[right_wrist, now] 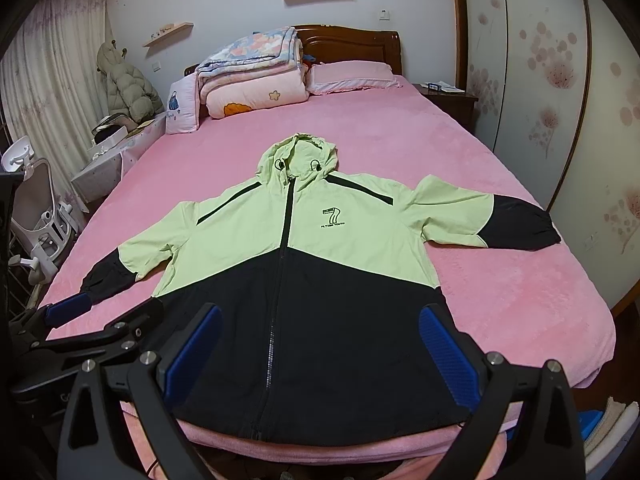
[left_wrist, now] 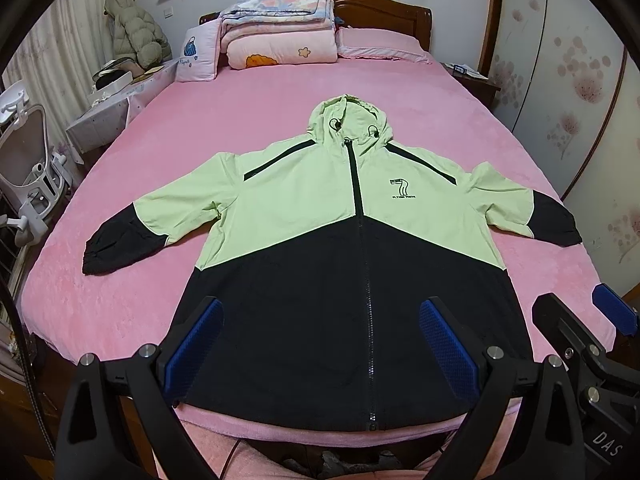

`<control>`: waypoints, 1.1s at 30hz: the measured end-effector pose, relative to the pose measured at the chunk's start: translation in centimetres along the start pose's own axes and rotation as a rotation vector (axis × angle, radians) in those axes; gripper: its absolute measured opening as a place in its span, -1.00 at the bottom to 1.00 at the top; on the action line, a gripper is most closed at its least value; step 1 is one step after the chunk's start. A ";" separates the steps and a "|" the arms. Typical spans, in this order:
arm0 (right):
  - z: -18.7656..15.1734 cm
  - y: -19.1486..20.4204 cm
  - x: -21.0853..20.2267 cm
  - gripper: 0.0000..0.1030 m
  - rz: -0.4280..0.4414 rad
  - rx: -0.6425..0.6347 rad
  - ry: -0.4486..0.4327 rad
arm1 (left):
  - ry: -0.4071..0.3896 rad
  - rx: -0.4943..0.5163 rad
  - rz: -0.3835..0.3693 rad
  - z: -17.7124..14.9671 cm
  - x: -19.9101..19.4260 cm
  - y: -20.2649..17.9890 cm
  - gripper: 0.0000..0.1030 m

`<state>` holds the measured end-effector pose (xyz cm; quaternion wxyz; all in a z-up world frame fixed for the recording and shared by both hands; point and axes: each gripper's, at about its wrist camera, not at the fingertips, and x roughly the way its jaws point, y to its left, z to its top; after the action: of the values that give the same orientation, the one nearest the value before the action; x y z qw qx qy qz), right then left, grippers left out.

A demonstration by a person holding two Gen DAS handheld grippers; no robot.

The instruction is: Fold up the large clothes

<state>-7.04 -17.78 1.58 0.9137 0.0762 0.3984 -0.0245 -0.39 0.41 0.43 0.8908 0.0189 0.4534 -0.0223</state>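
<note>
Hooded jacket (left_wrist: 320, 248) lies flat, zipped, sleeves outstretched on the pink bed (left_wrist: 168, 152), its hem directly ahead of both tools. Left hand-held gripper (left_wrist: 320, 354) and right hand-held gripper (right_wrist: 320, 354) hover spread, pinching nothing. Risk: the slick fabric may bunch or slide if only one layer is pinched.

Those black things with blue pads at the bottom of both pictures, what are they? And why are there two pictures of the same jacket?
They are grabbing tools a person holds, one in each hand. Each tool carries a camera looking out along its two fingers, so you get two pictures: one from the left gripper, one from the right gripper. Both are open and hold nothing. On the pink bed lies a green and black hooded jacket, zipped, sleeves spread out, waiting to be folded. Folded blankets are stacked by the headboard.
</note>
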 end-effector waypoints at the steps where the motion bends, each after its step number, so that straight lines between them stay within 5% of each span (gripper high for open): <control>1: -0.1 0.1 -0.1 0.93 -0.003 -0.001 -0.002 | 0.001 0.001 -0.001 0.0 0.0 0.0 0.90; 33: 1.2 -4.1 0.9 0.93 0.065 0.052 -0.056 | -0.048 0.068 0.005 2.4 0.6 -4.6 0.90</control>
<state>-6.03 -22.01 1.23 0.9226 0.1122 0.3691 -0.0073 1.61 -4.27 1.29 0.9004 0.0495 0.4307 -0.0360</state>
